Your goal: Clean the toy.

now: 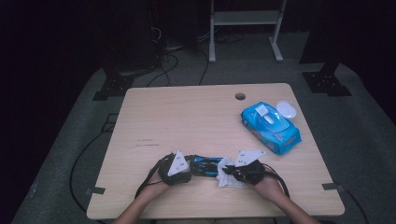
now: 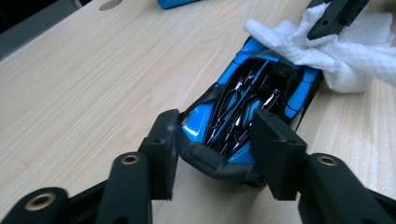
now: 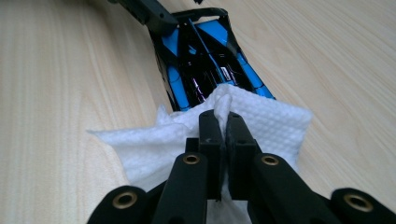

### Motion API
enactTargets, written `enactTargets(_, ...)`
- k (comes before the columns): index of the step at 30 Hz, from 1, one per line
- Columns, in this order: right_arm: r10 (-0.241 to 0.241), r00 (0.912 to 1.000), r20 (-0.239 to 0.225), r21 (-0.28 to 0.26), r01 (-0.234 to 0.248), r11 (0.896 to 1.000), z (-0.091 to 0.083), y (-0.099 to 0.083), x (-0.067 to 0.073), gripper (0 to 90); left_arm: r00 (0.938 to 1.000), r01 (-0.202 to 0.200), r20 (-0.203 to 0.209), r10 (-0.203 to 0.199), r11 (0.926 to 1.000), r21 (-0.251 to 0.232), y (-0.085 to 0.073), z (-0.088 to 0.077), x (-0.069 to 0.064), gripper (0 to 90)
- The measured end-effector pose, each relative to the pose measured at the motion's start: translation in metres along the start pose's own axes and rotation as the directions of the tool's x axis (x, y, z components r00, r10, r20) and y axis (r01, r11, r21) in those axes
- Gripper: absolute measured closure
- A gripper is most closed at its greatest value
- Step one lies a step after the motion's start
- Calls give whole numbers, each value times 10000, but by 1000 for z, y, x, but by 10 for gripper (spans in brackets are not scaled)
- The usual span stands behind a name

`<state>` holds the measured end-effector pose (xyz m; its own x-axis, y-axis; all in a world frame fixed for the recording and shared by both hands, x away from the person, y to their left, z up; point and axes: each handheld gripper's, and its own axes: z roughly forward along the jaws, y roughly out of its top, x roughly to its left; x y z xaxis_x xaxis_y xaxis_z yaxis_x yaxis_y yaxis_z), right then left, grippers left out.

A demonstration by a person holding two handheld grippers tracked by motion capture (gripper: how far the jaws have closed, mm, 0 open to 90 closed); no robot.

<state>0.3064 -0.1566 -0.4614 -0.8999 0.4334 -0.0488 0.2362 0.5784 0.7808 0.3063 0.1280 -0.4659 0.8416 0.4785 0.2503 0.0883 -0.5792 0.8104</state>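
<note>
**Blue toy car pinned for a wipe-down**

Blue and black, glossy plastic: the low, sleek toy racing car [image 2: 247,112] lies on the pale wood-grain tabletop [image 1: 196,116] near the front edge, roughly six o'clock on the table in the high view, right between the two hands. The left gripper [image 2: 215,144] has its jaws clamped on either flank of the car's near end, holding it steady. At the other end, the right gripper [image 3: 223,126] has its jaws pressed together on a bunched fold of white textured wet wipe [image 3: 261,123], and that wipe is draped over the car's end.

To do this well, I'd say: keep the left clamp firm but low on the body so the car can't skid, and drag the wipe lengthwise along the shell rather than dabbing. The pinch on the wipe looks narrow, so a hard scrub could pull the cloth free; light strokes are safer.

Further out, at about two o'clock on the table, sits a blue soft pack of wipes [image 1: 271,128] with its white flip lid open, and a small white oval object [image 1: 287,109] just beside it. The pack carries printing, but it is too small to read; no writing shows on the car either.
</note>
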Motion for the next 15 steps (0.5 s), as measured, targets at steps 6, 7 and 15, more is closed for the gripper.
enactTargets(6,161,9997,-187,-14,-162,9999,1,0,-3,866,9838,1637,619,-1680,9841,687,2,6,20,401)
enactTargets(7,155,9997,-213,-14,-155,9999,1,0,-3,866,9740,2029,848,-2100,9755,849,2,8,23,396)
enactTargets(15,266,9994,-213,-33,-267,9996,3,-2,-7,866,8394,4551,2385,-4884,8714,1830,-3,21,41,466)
